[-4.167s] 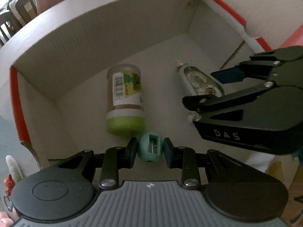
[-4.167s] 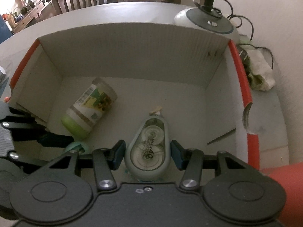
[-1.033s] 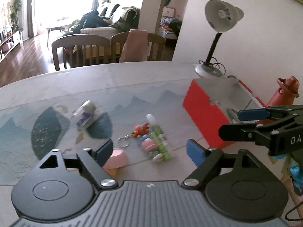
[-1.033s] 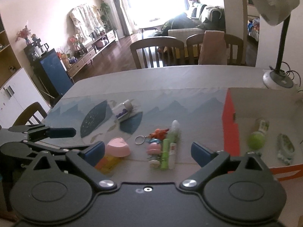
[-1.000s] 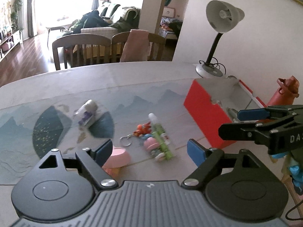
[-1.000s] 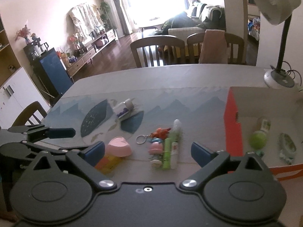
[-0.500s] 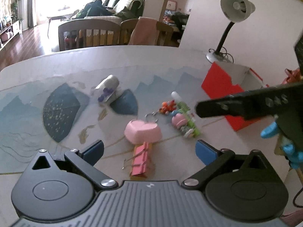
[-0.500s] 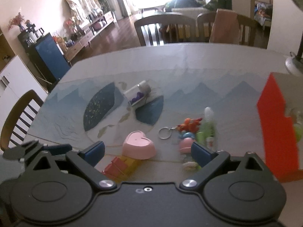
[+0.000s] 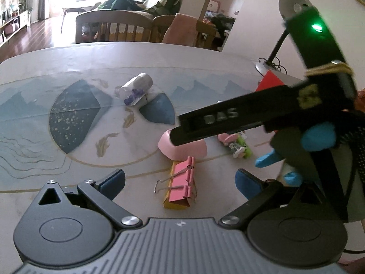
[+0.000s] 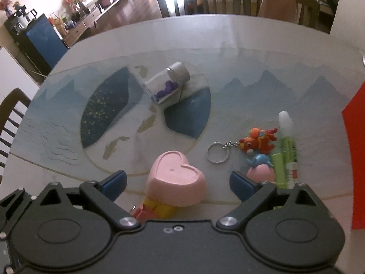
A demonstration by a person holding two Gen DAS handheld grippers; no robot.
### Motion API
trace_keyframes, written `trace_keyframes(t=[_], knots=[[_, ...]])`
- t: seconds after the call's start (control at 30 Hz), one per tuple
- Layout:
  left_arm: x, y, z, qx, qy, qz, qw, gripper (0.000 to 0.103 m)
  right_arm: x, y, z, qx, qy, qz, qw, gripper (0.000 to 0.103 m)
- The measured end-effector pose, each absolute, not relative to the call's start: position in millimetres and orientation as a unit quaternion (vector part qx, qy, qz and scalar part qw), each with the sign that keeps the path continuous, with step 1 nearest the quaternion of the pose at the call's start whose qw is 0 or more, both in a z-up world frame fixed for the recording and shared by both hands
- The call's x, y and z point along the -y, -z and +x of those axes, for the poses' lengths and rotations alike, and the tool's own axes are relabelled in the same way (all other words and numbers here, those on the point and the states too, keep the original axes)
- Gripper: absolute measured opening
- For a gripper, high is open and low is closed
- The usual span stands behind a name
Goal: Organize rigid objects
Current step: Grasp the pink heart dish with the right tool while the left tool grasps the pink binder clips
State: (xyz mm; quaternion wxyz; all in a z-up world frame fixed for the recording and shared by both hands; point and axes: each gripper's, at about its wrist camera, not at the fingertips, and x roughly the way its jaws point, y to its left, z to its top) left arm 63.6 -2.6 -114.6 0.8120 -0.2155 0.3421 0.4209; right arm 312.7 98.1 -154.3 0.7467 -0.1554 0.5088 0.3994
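From the left wrist, the pink binder clip [image 9: 182,183] lay on the worktop [image 9: 68,73] with its long axis running away from the camera, between the wide-open, empty jaws of the downward-tilted left gripper [image 9: 180,181]. From the right wrist, the right gripper [image 10: 178,182] pointed steeply down, spread wide around a smooth pink heart-shaped box [image 10: 175,179] without touching it.

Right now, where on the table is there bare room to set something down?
Bare mat lies left of the pink heart box, toward the table's edge, and beyond the vial. It's crowded right of the heart: the keychain, whale toy and green tubes.
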Motion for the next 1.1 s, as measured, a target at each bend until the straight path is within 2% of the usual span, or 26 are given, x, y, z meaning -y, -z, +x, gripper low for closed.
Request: trace_keyframes(t=[0.3,0.47,0.63,0.77,0.93,1.1], knots=[[-4.8,138.9,74.5,-0.357,-0.412,-0.211,0.811,0.103,-112.8,176.9,315.9,-0.528,-0.382,-0.181,0.737,0.095],[-11.8,149.5,73.4,-0.358,-0.411,-0.228,0.807,0.103,-116.6,182.4,316.2,-0.53,-0.375,-0.195,0.735,0.091],[-16.2,155.2,71.3,-0.357,-0.406,-0.239,0.806,0.102,-117.6,185.0,317.6,-0.54,-0.38,-0.195,0.725,0.082],[-19.7,158.1,69.8,-0.356,-0.399,-0.252,0.807,0.095,-118.9,185.1,317.6,-0.542,-0.381,-0.195,0.723,0.078],[-22.5,159.9,71.2,-0.357,-0.387,-0.26,0.809,0.076,-118.8,185.1,317.8,-0.546,-0.382,-0.189,0.722,0.073],[-21.3,159.4,71.7,-0.355,-0.377,-0.263,0.814,0.071,-118.1,185.2,318.9,-0.546,-0.382,-0.187,0.722,0.071]])
